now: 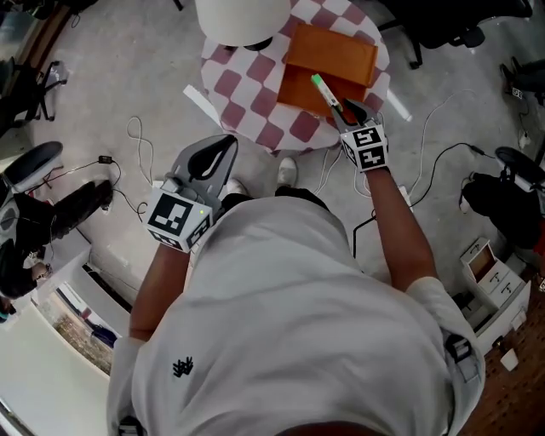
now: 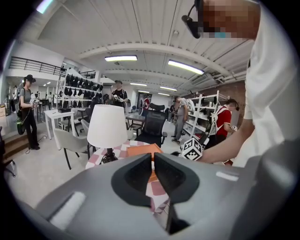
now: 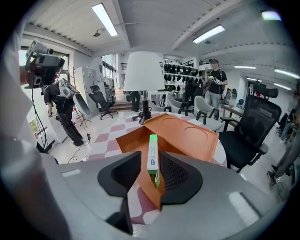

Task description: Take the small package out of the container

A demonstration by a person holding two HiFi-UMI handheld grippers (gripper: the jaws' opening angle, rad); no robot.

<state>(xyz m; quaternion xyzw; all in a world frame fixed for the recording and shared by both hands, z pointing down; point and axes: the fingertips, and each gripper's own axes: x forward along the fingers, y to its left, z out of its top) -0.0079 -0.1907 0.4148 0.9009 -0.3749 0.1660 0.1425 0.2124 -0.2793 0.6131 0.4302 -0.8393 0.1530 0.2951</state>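
An orange container (image 1: 328,60) lies with its lid flipped back on the round checkered table (image 1: 247,94). The small green-and-white package (image 1: 325,92) stands on end over the container's near corner. My right gripper (image 1: 345,111) is around it. In the right gripper view the package (image 3: 153,147) leans against the right jaw, with a gap to the left jaw, so my right gripper (image 3: 150,161) is open. The container (image 3: 187,136) spreads out behind it. My left gripper (image 1: 223,146) hangs off the table by my body. Its jaws (image 2: 153,159) are shut on nothing.
A white lamp (image 1: 243,19) stands at the table's far side. Cables trail over the floor (image 1: 136,136) around the table. Office chairs (image 3: 255,126) and shelves ring the room, and people (image 2: 26,110) stand farther off.
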